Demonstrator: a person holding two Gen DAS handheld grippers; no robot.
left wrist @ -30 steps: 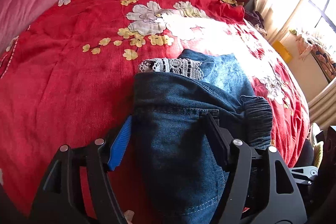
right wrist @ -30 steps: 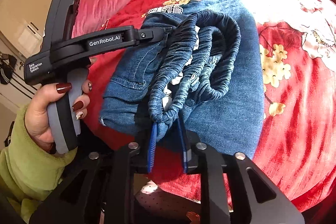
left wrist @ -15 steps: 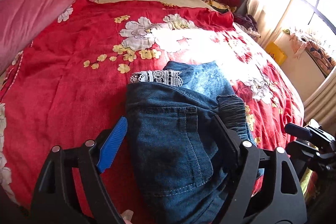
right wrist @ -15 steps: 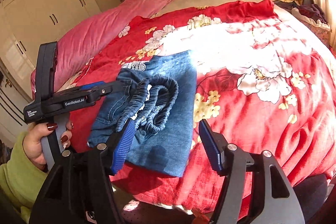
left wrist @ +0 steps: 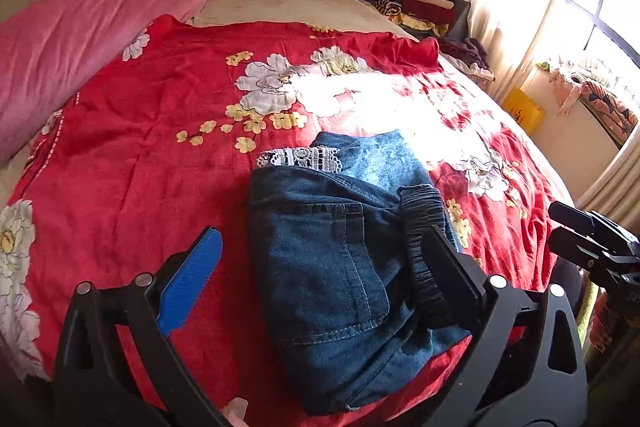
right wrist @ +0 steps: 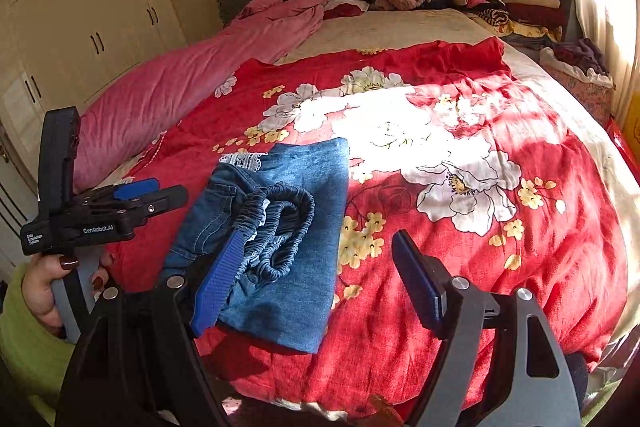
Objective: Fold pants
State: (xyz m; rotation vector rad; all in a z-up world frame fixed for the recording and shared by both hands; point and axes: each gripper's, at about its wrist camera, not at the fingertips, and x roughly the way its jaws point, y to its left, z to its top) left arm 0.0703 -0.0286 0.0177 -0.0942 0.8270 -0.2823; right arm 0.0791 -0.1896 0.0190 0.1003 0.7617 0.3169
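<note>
Nearest, the left hand-held gripper [left wrist: 320,279] and the right hand-held gripper [right wrist: 316,279] were both opening with nothing pinched, apparently letting go because the folded pants [right wrist: 280,227] already lay as a compact bundle at the near edge of the bed [right wrist: 500,267].

Both grippers angle downward, jaws opening and gripping nothing: left gripper [left wrist: 320,279] held by a hand [right wrist: 54,283], right gripper [right wrist: 316,279] nearer.
</note>
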